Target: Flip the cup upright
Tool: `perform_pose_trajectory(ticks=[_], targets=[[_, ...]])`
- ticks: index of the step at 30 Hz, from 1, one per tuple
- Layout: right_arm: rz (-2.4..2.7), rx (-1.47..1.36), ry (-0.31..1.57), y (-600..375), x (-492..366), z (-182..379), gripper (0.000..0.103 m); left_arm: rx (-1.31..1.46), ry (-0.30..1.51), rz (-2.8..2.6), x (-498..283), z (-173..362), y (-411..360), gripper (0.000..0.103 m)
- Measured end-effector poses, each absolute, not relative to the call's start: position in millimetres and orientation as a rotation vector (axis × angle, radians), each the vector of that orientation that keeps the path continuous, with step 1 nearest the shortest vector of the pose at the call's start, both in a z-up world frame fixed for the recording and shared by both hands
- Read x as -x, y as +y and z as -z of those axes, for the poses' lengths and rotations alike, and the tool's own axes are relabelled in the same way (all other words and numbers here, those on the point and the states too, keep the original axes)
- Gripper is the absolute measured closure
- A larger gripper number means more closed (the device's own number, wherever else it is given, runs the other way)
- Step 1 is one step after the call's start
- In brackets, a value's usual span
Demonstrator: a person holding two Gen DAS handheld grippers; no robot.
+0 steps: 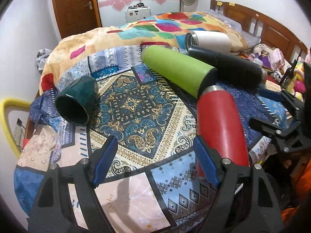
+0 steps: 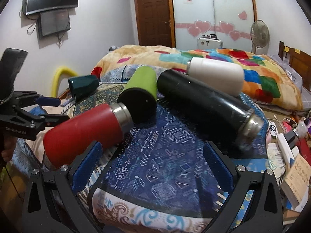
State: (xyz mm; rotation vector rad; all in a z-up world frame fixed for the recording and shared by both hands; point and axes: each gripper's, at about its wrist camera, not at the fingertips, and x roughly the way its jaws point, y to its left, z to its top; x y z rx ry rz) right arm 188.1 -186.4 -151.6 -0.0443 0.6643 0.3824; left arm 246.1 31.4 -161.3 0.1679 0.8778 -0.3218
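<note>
A dark green cup lies on its side on the patterned cloth, its mouth toward me; it also shows in the right wrist view at the far left. My left gripper is open and empty, low over the cloth, well short of the cup and right of it. My right gripper is open and empty over the blue cloth, between the red flask and the black flask. The right gripper also shows at the right edge of the left wrist view.
Four flasks lie on their sides: red, lime green, black, white. A colourful quilt is heaped behind them. A yellow loop stands at the left edge. Books and cables clutter the right.
</note>
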Motion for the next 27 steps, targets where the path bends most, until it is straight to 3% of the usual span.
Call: perform_pose_trajectory(ticks=[14,27], targets=[[-0.370,0.079,0.714,-192,-194,148,0.000,-0.162,0.884,0.391,-222,166,8,0.023],[-0.428,0.148,0.718,-166,-209,111,0.000,-0.115,0.801,0.382,-208,161,-2,0.023]])
